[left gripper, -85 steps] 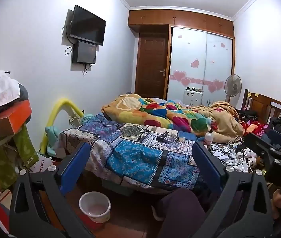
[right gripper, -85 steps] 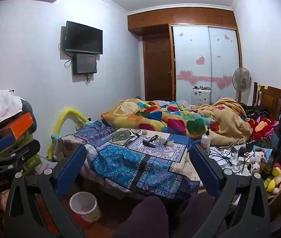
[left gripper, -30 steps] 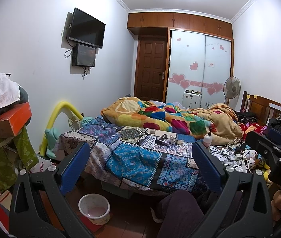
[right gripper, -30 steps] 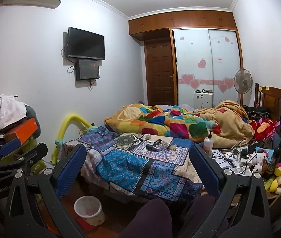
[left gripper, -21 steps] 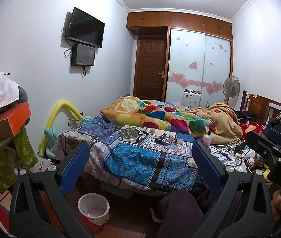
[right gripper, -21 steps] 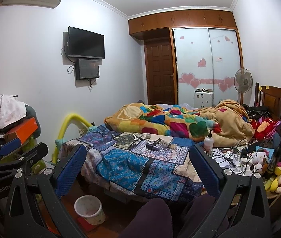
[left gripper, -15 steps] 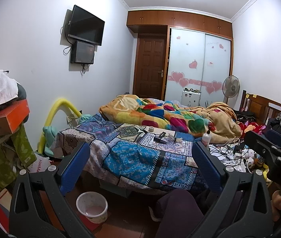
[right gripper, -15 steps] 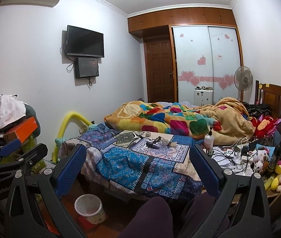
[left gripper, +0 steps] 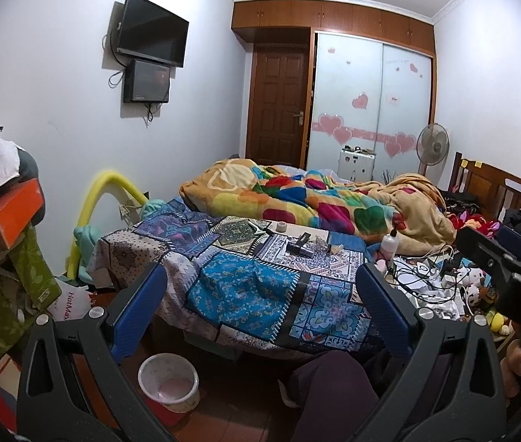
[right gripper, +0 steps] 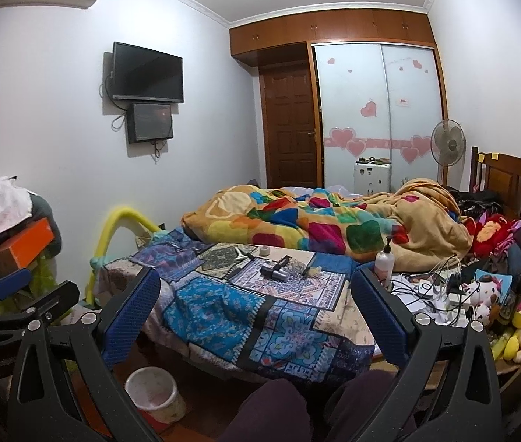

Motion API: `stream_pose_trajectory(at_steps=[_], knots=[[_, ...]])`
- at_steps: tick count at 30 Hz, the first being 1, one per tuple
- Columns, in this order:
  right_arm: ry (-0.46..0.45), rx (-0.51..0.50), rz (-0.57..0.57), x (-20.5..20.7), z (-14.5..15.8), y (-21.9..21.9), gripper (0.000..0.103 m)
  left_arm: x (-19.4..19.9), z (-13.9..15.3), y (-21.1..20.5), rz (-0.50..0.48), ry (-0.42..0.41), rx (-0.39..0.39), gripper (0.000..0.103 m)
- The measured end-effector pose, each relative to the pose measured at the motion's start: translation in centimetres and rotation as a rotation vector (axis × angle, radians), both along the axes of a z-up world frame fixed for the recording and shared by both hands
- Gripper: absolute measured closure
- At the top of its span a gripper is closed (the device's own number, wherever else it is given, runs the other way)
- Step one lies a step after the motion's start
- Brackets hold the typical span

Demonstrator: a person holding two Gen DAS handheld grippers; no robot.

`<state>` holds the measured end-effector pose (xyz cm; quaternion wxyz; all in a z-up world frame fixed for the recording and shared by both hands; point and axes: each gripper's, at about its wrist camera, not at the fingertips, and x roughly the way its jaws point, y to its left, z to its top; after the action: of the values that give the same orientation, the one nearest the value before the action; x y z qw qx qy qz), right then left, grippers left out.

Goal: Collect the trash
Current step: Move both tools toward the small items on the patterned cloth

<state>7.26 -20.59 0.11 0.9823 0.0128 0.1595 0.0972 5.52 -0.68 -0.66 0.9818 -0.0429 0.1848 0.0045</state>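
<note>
Both tools hang wide apart and empty: the left gripper [left gripper: 260,307] and the right gripper [right gripper: 254,309], blue pads framing the patchwork-quilted bed [left gripper: 245,283]. The small crumpled wrapper scrap [right gripper: 314,270] lies on the quilt beside a dark cylindrical device [right gripper: 274,272]; its long axis is too small to read. A white plastic waste bucket [left gripper: 169,376] stands upright on the floor, mouth upward. Since 0.5 s ago both views have barely shifted
</note>
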Motion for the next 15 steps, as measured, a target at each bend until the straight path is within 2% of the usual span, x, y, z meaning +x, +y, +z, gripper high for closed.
stream_pose_trajectory(at_steps=[7,15], knots=[[0.041,-0.026,-0.049,4.6,-1.3,-1.6,0.000,6.4,-0.4,-0.9,-0.024,0.047,-0.017,0.000],[0.115,-0.078,-0.066,11.5,-3.3,-3.8,0.000,15.7,-2.3,-3.7,-0.026,0.121,-0.006,0.000]])
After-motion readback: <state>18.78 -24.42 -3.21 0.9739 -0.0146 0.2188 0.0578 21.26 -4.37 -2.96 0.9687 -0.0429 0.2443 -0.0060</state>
